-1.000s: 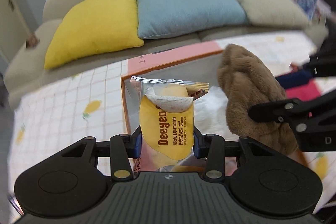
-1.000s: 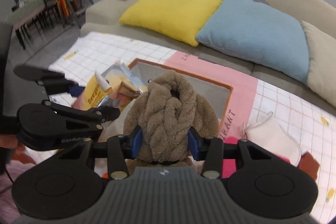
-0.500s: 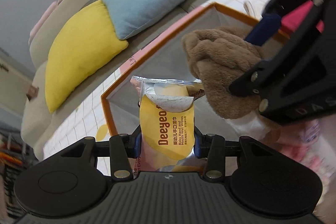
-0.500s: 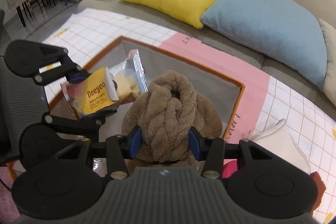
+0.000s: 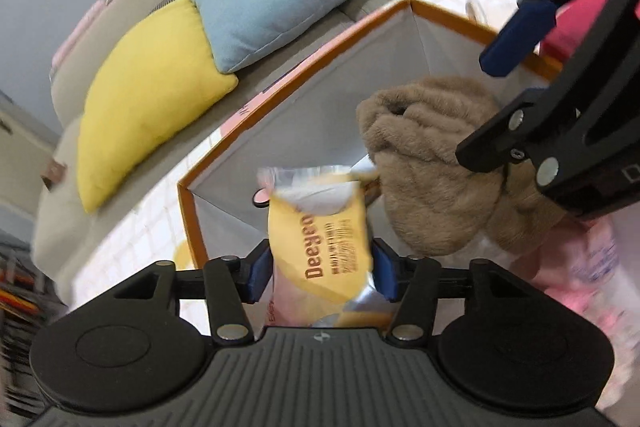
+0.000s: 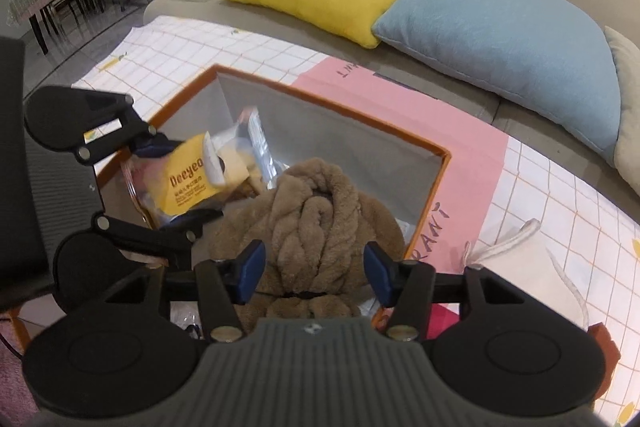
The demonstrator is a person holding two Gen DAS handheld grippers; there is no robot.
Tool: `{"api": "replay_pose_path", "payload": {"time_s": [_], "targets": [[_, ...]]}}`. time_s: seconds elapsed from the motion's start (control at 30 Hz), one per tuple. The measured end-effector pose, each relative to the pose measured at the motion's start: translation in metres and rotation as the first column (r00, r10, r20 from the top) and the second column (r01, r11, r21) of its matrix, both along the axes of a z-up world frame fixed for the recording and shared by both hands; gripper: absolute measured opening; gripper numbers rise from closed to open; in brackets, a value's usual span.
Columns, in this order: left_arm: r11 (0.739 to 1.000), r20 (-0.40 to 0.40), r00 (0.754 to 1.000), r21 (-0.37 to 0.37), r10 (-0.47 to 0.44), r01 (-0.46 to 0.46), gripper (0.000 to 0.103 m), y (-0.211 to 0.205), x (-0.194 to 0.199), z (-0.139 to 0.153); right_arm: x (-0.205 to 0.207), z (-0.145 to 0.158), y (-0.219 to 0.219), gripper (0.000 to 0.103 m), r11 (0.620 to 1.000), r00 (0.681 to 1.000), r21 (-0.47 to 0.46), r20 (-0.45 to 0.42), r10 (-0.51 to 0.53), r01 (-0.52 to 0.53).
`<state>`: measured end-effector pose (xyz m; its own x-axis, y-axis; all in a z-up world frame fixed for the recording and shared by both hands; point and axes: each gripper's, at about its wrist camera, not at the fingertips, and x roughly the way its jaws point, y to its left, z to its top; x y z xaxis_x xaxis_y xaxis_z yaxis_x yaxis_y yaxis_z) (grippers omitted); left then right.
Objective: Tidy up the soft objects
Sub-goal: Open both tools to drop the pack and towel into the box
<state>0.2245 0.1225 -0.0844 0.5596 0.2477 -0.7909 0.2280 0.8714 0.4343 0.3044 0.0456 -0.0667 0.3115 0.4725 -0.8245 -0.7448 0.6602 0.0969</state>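
Yellow crinkly foil wipes packet (image 5: pixel 320 247) — light, slippery, between the left gripper (image 5: pixel 320 269)'s spread fingers over the orange-rimmed fabric box (image 6: pixel 320 103); grip cannot be confirmed. Brown plush twisted bundle (image 6: pixel 316 223) — soft, compressible, sits loose between the right gripper (image 6: pixel 316 271)'s parted fingers, best pinched mid-body.

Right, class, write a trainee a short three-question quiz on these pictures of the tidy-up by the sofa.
1. True or false: the brown towel sits between the tips of the right tongs.
2. What is between the left tongs? A. a book B. a wipes pack C. a shoe
3. Fill in: the rim of the box is ____.
Key: 1 true; 2 B; 3 orange.
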Motion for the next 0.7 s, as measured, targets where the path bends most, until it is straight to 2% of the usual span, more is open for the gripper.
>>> {"api": "replay_pose_path", "payload": {"time_s": [0.23,0.43,0.57,0.7], "targets": [[0.990,0.058,0.996,-0.134,0.062,-0.053,0.068,0.013,-0.013,0.031,-0.008,0.012,-0.006,0.054,1.000,1.000,0.023,0.021,0.006,-0.007],[0.972,0.104,0.988,-0.215,0.115,-0.091,0.068,0.019,-0.029,0.058,-0.023,0.025,-0.015,0.054,0.998,0.999,0.056,0.037,0.012,-0.015],[0.951,0.140,0.978,-0.289,0.155,-0.109,0.067,0.016,-0.048,0.077,-0.041,0.044,-0.031,0.054,0.995,0.997,0.103,0.075,-0.019,0.012],[0.919,0.193,0.964,-0.383,0.183,-0.098,0.066,0.004,-0.070,0.095,-0.066,0.062,-0.057,0.055,0.982,0.990,0.178,0.114,-0.079,0.058]]}}
